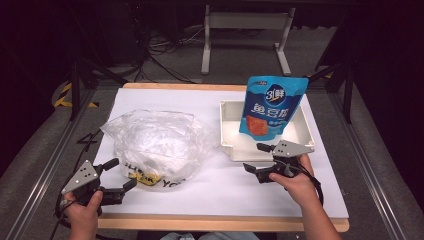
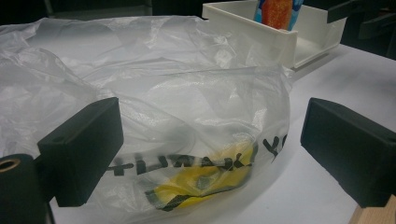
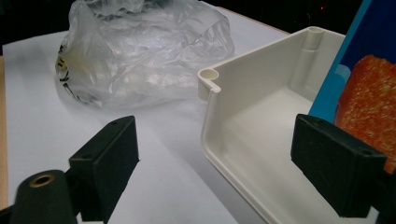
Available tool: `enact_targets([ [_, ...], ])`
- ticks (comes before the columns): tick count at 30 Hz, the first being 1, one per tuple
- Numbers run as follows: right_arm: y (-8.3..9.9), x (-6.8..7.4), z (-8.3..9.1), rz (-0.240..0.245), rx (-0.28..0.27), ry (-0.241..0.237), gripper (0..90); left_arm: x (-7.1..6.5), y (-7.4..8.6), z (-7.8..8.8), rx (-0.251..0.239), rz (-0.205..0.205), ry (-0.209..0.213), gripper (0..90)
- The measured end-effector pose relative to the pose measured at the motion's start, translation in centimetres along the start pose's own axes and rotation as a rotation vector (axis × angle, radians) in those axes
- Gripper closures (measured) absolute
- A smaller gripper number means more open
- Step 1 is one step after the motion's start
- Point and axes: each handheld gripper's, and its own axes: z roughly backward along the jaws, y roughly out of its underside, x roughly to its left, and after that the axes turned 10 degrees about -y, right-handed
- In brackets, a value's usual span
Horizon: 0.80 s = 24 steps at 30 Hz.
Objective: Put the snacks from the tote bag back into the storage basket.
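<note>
Both grippers low, jaws wide, empty — left gripper (image 1: 121, 176) at plastic bag (image 1: 155, 142) (right gripper (image 1: 260, 159) by tray (image 1: 226, 131)).

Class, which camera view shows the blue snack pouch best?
The high view: the whole blue snack pouch stands in the white tray, label readable. The right gripper view shows a cropped side; the left gripper view, a sliver behind the tray wall.

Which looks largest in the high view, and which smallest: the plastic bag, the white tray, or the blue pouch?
1. plastic bag, though the white tray looks close to it.
2. white tray.
3. blue pouch, clearly smallest.
</note>
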Motion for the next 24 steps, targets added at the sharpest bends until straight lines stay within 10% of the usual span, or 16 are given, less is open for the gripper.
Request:
enact_targets([
  [24, 3.6, -0.5, -2.7, -0.043, 0.083, 0.085, 15.6, 0.5, 0.5, -0.8, 0.028, 0.030, 0.030, 6.6],
])
